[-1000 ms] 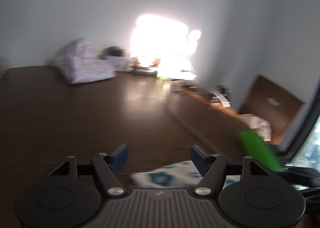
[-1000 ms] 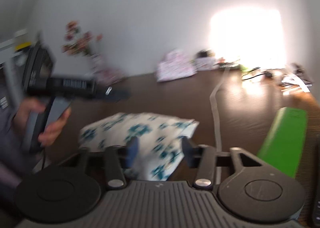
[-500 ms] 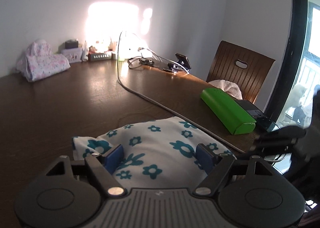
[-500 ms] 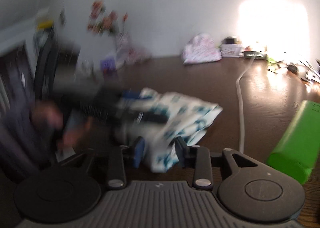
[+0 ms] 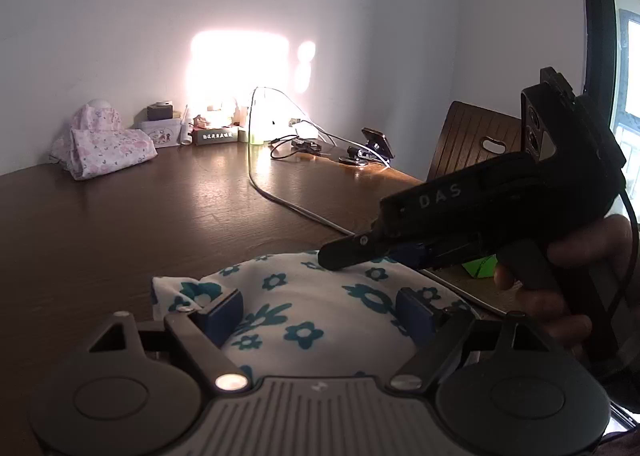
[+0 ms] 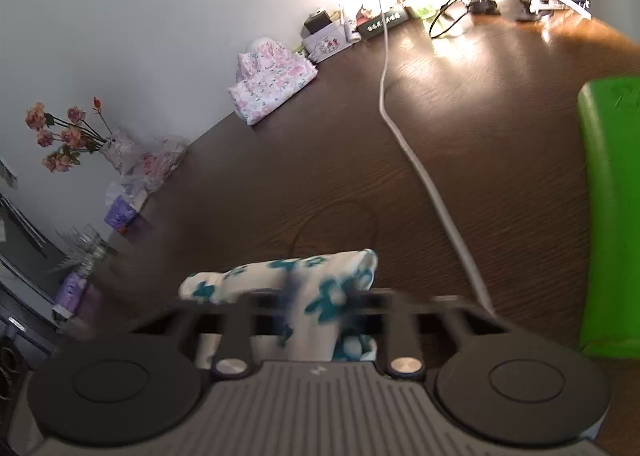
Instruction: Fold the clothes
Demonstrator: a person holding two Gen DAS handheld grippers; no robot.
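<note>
A white garment with teal flowers (image 5: 304,296) lies bunched on the dark wooden table (image 5: 160,208) near its front edge. My left gripper (image 5: 320,310) is open, its blue pads either side of the cloth, just above it. My right gripper (image 5: 352,252) comes in from the right in the left wrist view, its tips down on the far part of the garment. In the right wrist view my right gripper (image 6: 316,296) is blurred and shut on a fold of the garment (image 6: 320,288).
A folded pink floral garment (image 5: 104,148) lies at the back by the wall. A white cable (image 6: 420,168) runs across the table. A green box (image 6: 608,216) sits right of the garment. Boxes and chargers (image 5: 216,132) line the back; a vase of flowers (image 6: 68,136) stands left; a wooden chair (image 5: 476,144) right.
My right gripper has swung in over the garment and closed on a fold of it. My left gripper has settled low over the cloth, still open.
</note>
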